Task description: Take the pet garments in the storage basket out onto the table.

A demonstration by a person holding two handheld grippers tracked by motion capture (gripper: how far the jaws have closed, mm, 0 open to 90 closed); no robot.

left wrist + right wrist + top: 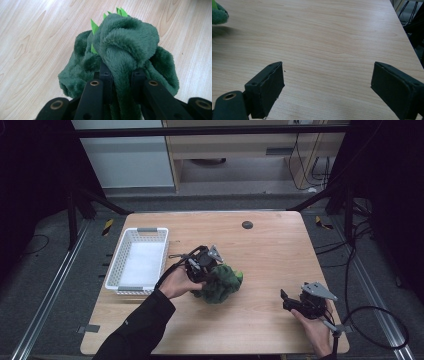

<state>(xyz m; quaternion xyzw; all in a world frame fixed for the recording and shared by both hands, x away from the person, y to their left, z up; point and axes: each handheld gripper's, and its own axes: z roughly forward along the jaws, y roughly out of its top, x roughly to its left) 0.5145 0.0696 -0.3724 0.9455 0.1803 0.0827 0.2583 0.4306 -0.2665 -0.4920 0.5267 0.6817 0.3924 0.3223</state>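
Note:
A dark green plush toy (220,284) with bright green spikes lies bunched near the middle of the wooden table (270,255). My left gripper (206,267) is shut on it. In the left gripper view a thick fold of the plush toy (125,50) is pinched between the two black jaws, and the rest bulges out above them, close over the table. My right gripper (291,301) rests near the table's front right, open with nothing between its jaws (327,85). A bit of the plush toy (218,15) shows at the far left of the right gripper view.
A white plastic basket (138,261) with nothing in it stands at the table's left side, just left of my left hand. A small dark round disc (247,224) sits near the table's far edge. Cables trail off the right side of the table.

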